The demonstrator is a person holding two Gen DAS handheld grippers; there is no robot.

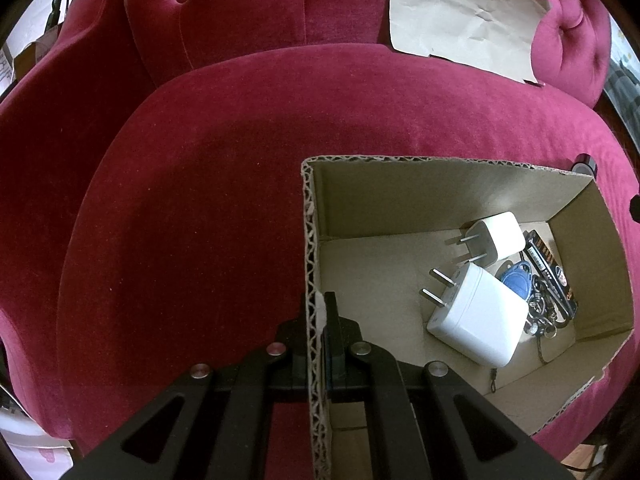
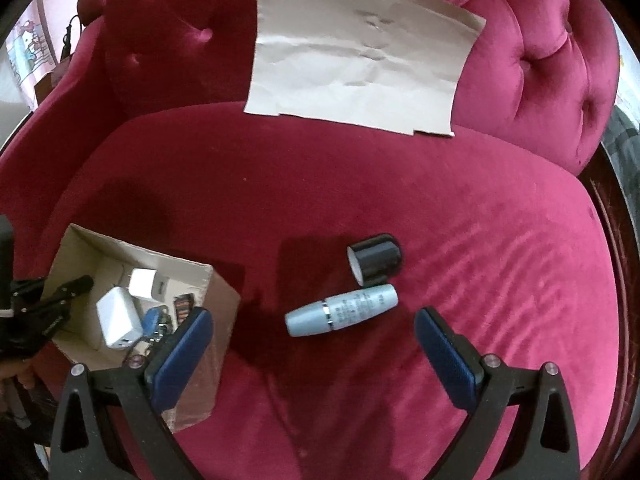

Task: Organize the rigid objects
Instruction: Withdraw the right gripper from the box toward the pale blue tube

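A cardboard box (image 1: 440,168) sits on the red velvet seat; it also shows in the right wrist view (image 2: 224,292). In it lie two white chargers (image 1: 480,320) (image 1: 496,236), a blue tag with keys (image 1: 516,280) and a dark flat pack (image 1: 552,276). My left gripper (image 1: 318,312) is shut on the box's left wall (image 1: 312,280). My right gripper (image 2: 314,328) is open above the seat, just in front of a light blue tube (image 2: 340,310) lying on its side. A small black jar (image 2: 374,258) lies behind the tube.
A creased sheet of brown paper (image 2: 360,60) leans on the tufted backrest (image 2: 540,60). The seat cushion (image 2: 480,240) spreads wide to the right. The left gripper's arm (image 2: 44,312) shows at the box's far side. A wooden frame edge (image 2: 616,220) is at the right.
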